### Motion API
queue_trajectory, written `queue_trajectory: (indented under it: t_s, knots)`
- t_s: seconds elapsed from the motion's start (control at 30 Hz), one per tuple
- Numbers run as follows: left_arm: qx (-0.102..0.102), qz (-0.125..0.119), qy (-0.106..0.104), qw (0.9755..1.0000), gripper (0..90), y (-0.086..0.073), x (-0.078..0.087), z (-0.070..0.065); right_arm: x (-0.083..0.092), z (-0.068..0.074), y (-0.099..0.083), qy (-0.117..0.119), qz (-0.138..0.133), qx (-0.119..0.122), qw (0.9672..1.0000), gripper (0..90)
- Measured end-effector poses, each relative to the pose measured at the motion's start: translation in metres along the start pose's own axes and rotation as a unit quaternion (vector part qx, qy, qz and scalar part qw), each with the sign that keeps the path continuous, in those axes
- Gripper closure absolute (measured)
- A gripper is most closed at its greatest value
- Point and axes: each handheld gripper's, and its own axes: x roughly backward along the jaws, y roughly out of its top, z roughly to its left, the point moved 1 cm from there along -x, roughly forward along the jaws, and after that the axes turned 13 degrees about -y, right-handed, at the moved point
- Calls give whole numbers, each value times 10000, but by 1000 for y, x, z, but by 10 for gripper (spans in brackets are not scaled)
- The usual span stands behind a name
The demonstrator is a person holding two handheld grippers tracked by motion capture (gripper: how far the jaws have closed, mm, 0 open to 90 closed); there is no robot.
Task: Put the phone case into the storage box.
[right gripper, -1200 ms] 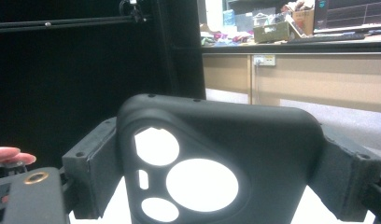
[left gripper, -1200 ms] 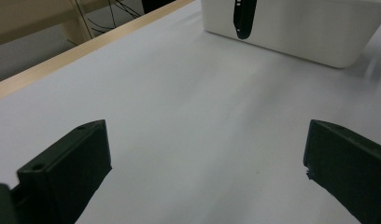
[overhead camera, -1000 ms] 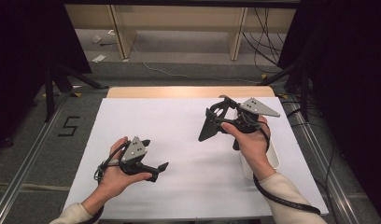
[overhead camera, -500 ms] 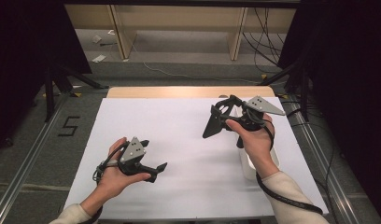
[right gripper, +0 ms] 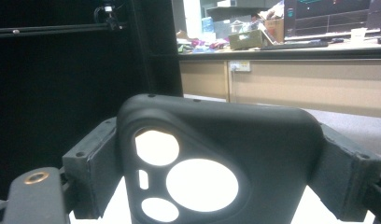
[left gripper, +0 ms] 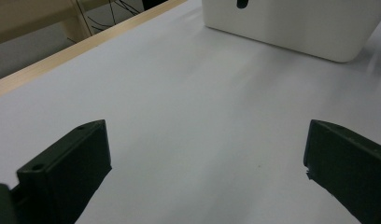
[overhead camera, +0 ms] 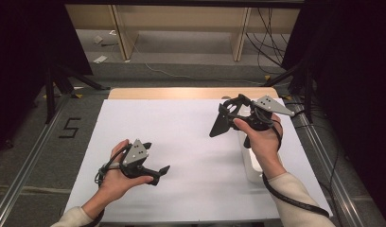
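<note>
table: one, white top [overhead camera: 181, 142]; wooden strip along far edge; metal rails on both sides
open room: wide bare stretch between the two hands; middle and far-left corner free
white box: one [left gripper: 291, 25], on table's right side, partly under right forearm; slot in its wall
phone case: one, black [right gripper: 216, 158], with camera cut-outs; lifted off table at right, far half
right gripper [overhead camera: 229, 118]: jaws wide, pressed on both sides of phone case; raised above table
left gripper [overhead camera: 158, 172]: jaws wide apart, nothing between them; low over table near front edge, aimed toward white box
</note>
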Motion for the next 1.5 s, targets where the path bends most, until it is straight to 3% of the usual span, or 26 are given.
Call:
queue_trajectory:
  t_s: [0.9,1.5]
  knots:
    - [4,27,-12,10000,5,-1,-1,0,5,-16,7,-224,-126,-58,9997,154]
    - [-1,18,2,10000,5,-1,-1,0,13,-39,18,-565,-308,-163,9978,154]
